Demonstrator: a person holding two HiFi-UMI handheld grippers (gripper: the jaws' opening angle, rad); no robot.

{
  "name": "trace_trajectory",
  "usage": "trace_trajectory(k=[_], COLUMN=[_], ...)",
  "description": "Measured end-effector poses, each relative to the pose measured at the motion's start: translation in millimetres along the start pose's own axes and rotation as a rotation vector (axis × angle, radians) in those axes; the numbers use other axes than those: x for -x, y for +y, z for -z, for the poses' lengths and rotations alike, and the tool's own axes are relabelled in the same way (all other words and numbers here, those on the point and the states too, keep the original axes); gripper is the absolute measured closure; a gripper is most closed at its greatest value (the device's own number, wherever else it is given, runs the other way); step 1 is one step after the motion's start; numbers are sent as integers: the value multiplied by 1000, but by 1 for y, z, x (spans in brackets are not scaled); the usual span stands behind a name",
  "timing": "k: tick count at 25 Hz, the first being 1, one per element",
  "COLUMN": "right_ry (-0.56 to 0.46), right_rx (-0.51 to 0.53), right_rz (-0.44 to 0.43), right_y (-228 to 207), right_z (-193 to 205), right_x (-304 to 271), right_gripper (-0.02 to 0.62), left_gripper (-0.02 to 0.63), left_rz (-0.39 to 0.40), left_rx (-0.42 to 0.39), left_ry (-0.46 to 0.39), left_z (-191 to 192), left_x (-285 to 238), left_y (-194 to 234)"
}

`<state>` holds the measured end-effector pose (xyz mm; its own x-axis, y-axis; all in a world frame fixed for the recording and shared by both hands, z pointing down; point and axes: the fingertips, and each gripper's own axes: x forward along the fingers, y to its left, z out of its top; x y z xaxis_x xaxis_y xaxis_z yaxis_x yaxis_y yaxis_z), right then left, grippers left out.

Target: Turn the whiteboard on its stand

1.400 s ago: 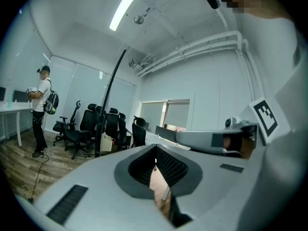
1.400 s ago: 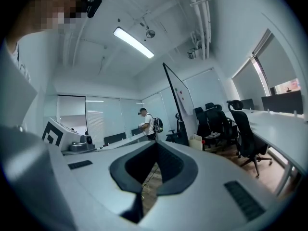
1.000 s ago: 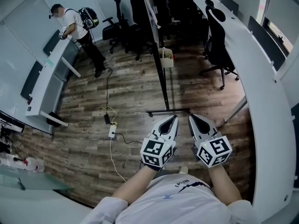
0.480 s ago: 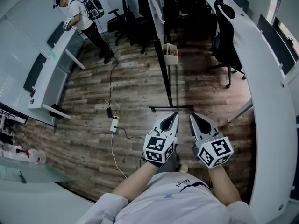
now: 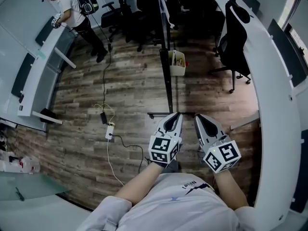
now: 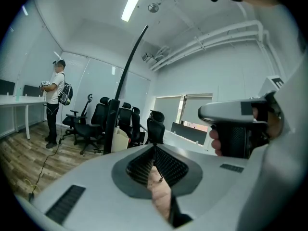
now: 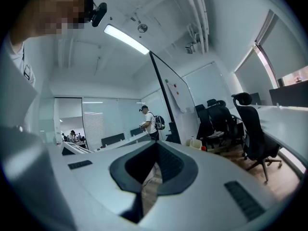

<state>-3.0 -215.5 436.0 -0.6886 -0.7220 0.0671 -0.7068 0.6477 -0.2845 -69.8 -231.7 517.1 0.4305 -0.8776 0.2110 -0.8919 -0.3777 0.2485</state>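
The whiteboard [image 5: 166, 57] stands edge-on ahead of me as a thin dark line, and its stand foot [image 5: 163, 115] lies crosswise on the wood floor. A cream basket [image 5: 177, 63] hangs on its right side. My left gripper [image 5: 175, 116] is shut and empty, its tip over the stand foot. My right gripper [image 5: 198, 118] is beside it, also shut and empty. In the left gripper view the whiteboard [image 6: 126, 76] shows as a dark curved edge beyond the shut left gripper [image 6: 154, 146]. In the right gripper view the whiteboard [image 7: 174, 94] shows its white face, beyond the right gripper [image 7: 156, 143].
Black office chairs [image 5: 236, 37] stand right of the board and behind it. A long white desk [image 5: 274, 95] runs down the right side. A power strip [image 5: 109, 130] with cables lies on the floor at the left. A person with a backpack [image 5: 72, 8] stands at a far-left desk.
Both grippers have come forward, so their tips now reach the stand foot. They stay shut. The person at the far left has shifted slightly.
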Motion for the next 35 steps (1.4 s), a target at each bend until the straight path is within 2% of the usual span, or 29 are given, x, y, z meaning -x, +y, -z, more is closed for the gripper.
trace_trajectory(k=[4, 10, 14, 25, 29, 35], right_ry=[8, 19, 34, 82, 95, 105], right_rx=[-5, -11, -20, -39, -55, -43], right_rz=[29, 24, -7, -157, -175, -206], right_y=[-17, -33, -54, -112, -132, -140], right_z=[1, 0, -3, -17, -18, -24], right_x=[-39, -79, -107, -181, -194, -205], right_gripper=[583, 583, 583, 583, 583, 583], left_gripper=[592, 584, 490, 349, 341, 342], left_rz=[-1, -48, -82, -283, -315, -344], left_rx=[-15, -7, -8, -11, -23, -33], left_ry=[11, 58, 72, 68, 39, 3], left_z=[0, 21, 28, 6, -13, -31], left_x=[-32, -72, -105, -185, -204, -222], left_y=[32, 81, 104, 182, 194, 202])
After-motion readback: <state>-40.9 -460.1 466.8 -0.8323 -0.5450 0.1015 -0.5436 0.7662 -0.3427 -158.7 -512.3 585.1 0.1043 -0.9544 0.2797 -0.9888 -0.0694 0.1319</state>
